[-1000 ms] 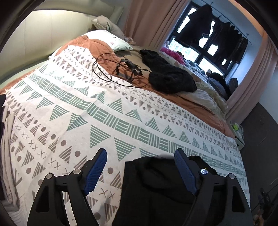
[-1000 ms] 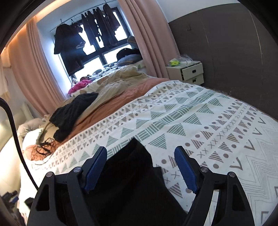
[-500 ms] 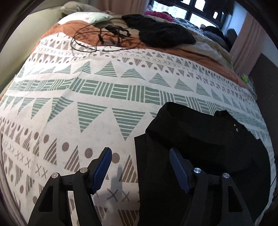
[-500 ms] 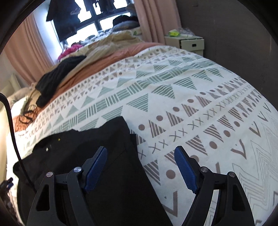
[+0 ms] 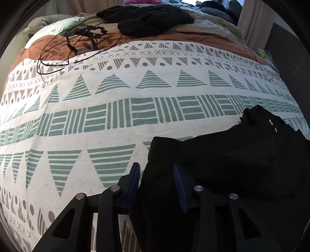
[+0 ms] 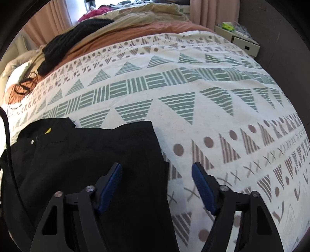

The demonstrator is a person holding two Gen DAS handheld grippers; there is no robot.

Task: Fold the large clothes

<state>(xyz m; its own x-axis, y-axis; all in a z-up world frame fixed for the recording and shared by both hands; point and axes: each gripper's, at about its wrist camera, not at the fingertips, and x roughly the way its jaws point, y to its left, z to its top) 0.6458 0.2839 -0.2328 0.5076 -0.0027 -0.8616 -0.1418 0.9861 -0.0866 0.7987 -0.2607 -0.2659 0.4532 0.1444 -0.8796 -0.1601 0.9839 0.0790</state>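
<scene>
A black garment point(image 5: 222, 160) lies on the patterned bedspread point(image 5: 116, 116), partly folded, with a small yellow tag near its far edge. My left gripper point(image 5: 157, 170) is low over the garment's left corner, jaws half closed around the cloth edge without pinching it. In the right wrist view the same garment point(image 6: 87, 155) lies at the lower left. My right gripper point(image 6: 157, 172) is wide open over the garment's right edge, with its left pad over the cloth and its right pad over the bedspread point(image 6: 213, 106).
A dark knitted garment point(image 5: 151, 17) and a tangle of black cable point(image 5: 81, 38) lie at the far end of the bed on an orange quilt. A white bedside cabinet point(image 6: 240, 40) stands at the right. A black cable point(image 6: 7, 155) hangs at the right view's left edge.
Both grippers have dropped low towards the bed and the garment. The left jaws have narrowed around the garment's corner. The right jaws stay wide open.
</scene>
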